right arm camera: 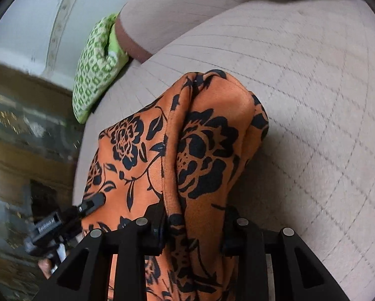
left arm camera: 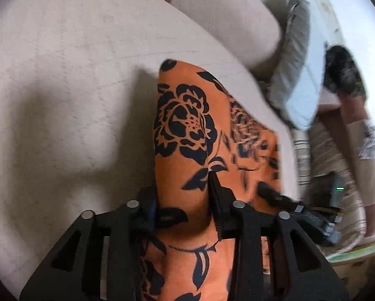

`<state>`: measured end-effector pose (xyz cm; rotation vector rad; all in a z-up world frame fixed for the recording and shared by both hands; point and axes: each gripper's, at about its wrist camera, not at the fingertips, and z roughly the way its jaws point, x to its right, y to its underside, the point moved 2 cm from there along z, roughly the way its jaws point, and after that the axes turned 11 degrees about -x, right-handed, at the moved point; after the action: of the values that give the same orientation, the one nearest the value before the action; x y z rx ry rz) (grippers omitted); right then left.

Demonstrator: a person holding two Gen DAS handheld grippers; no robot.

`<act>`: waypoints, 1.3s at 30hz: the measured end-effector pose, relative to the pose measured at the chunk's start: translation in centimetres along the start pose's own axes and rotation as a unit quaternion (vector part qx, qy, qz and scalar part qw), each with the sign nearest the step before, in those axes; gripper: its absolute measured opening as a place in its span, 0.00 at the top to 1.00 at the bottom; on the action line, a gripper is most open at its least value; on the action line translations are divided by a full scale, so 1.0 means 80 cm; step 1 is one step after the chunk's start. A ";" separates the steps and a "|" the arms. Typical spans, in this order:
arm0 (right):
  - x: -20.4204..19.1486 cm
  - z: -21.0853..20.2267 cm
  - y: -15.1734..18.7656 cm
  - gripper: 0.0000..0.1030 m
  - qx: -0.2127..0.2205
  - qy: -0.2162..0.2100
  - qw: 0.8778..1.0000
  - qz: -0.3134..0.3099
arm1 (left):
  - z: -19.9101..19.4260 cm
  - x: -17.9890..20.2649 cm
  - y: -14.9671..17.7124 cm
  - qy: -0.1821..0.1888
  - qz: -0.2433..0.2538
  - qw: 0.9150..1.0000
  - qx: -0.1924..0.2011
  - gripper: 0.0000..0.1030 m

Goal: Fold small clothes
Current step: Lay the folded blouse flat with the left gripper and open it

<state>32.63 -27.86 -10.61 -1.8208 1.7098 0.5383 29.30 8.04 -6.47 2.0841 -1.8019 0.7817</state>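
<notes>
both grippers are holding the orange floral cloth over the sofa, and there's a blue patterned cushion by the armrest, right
Not quite: the cushion is green and white patterned, not blue, as the right wrist view shows. The rest stands: the left gripper and right gripper both hold the orange floral cloth over the sofa.

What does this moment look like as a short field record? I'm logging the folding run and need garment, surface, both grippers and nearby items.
garment: orange cloth with black flower print, lifted and draped, bunched between both grippers
surface: pale quilted cushion
left gripper: cloth between its fingers, gripped
right gripper: cloth bunched between its fingers, gripped
nearby: green patterned pillow at the cushion's edge; grey pillow
fold state: not yet flat or folded
</notes>
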 end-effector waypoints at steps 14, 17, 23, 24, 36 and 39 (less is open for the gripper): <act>-0.012 -0.084 0.136 0.50 0.038 0.025 0.999 -0.001 | -0.038 -0.009 0.120 -0.041 0.007 0.999 0.004 0.45; -0.015 -0.066 0.165 0.51 0.027 0.028 0.999 -0.003 | -0.028 -0.006 0.145 -0.051 0.012 0.999 0.013 0.45; -0.004 -0.036 0.170 0.83 0.011 0.089 0.996 0.012 | -0.023 -0.008 0.152 -0.054 0.008 0.998 0.021 0.58; -0.003 -0.044 0.171 0.90 0.021 0.092 0.995 0.022 | -0.026 -0.005 0.157 -0.045 0.010 0.999 0.022 0.58; 0.002 -0.016 0.162 0.91 0.022 0.154 0.988 0.013 | -0.016 0.003 0.172 -0.105 0.039 0.993 0.039 0.53; 0.007 -0.017 0.163 0.91 0.025 0.137 0.990 0.021 | -0.018 0.005 0.183 -0.133 0.045 0.988 0.060 0.42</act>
<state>19.61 -29.31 -11.70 -1.8960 1.9252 0.2680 14.80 5.80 -7.08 2.2910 -2.0451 0.6741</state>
